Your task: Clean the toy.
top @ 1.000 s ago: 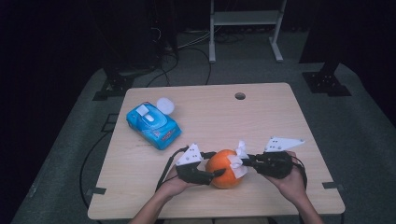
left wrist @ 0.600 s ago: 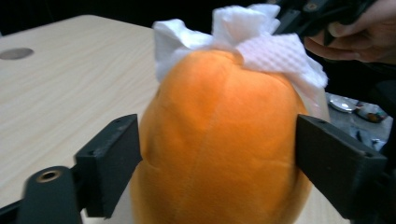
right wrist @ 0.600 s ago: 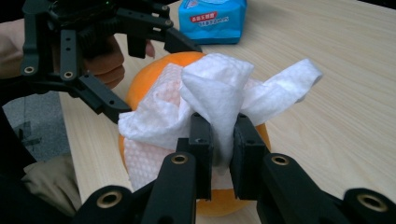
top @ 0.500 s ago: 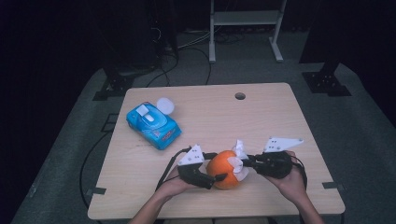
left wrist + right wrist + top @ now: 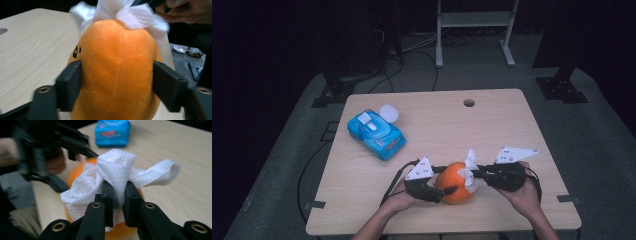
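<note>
An orange plush toy [image 5: 455,184] lies near the wooden table's [image 5: 492,130] front edge. My left gripper [image 5: 450,181] holds it from the left. In the left gripper view the two jaws press on the toy's [image 5: 117,70] sides; they have just been closing on it. My right gripper [image 5: 473,175] comes in from the right, shut on a crumpled white wipe [image 5: 470,167]. The right gripper view shows the wipe [image 5: 117,172] pinched between the jaws [image 5: 117,192] and lying against the toy [image 5: 75,173]. In the left gripper view the wipe [image 5: 125,12] covers the toy's far end.
A blue pack of wipes [image 5: 376,134] lies at the table's left, a white round lid [image 5: 388,113] beside it. A small hole [image 5: 469,103] marks the table's far side. Cables and a metal stand are on the dark floor beyond.
Hardly anything differs: both hands stay at the toy, and the wipe remains against its right side.
</note>
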`<state>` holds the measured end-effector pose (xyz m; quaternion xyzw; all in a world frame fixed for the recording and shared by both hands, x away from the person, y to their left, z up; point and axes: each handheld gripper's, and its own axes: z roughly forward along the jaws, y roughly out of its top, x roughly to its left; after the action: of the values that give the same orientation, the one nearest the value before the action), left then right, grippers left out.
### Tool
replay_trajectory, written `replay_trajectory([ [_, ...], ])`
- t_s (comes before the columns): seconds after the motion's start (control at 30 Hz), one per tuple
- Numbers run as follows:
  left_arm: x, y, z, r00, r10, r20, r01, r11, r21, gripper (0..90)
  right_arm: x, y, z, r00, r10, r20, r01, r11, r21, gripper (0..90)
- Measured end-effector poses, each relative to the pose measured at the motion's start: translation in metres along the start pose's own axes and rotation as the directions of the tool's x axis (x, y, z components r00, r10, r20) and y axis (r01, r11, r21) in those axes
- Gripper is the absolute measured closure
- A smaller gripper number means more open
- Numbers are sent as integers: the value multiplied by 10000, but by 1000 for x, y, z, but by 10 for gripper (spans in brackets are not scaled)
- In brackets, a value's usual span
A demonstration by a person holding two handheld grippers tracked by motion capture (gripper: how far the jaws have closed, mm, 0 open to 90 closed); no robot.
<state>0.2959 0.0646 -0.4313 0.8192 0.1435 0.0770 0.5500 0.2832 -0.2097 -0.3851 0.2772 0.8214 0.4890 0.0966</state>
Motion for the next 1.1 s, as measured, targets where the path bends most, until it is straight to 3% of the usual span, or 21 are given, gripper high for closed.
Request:
replay_trajectory([
  [0.13,-8,2,7,10000,16,39,-16,10000,-26,317,22,11,5,9969,-706,-358,701,9974,-141,799],
  [0.17,-13,3,10,9996,288,40,-288,9996,58,321,33,15,12,9924,-1211,-224,1211,9926,-13,799],
  [0.2,-13,3,10,9996,288,40,-288,9996,58,324,33,15,12,9924,-1211,-224,1211,9926,-13,799],
  [0.27,-16,3,11,9992,399,32,-399,9992,31,327,33,16,14,9902,-1384,199,1383,9904,44,800],
  [0.3,-15,2,10,9992,387,42,-387,9992,7,328,26,15,11,9939,-1056,330,1057,9944,-16,800],
  [0.53,-12,2,11,9995,304,112,-303,9995,-88,323,8,7,-2,9950,-548,835,545,9985,64,801],
  [0.63,-14,3,12,9992,387,110,-387,9993,-3,321,17,9,1,9942,-822,696,815,9966,129,802],
  [0.7,-16,3,13,9989,438,184,-438,9990,23,316,31,13,10,9929,-1175,165,1172,9929,198,802],
  [0.8,-21,3,17,9961,762,444,-769,9969,146,304,38,15,19,9894,-1451,5,1450,9888,365,801],
  [0.87,-22,3,17,9960,809,388,-815,9966,145,305,40,15,25,9872,-1578,225,1566,9866,450,801],
  [1.1,-16,2,13,9973,640,369,-641,9979,-5,322,15,11,9,9937,-781,807,778,9969,78,801],
])
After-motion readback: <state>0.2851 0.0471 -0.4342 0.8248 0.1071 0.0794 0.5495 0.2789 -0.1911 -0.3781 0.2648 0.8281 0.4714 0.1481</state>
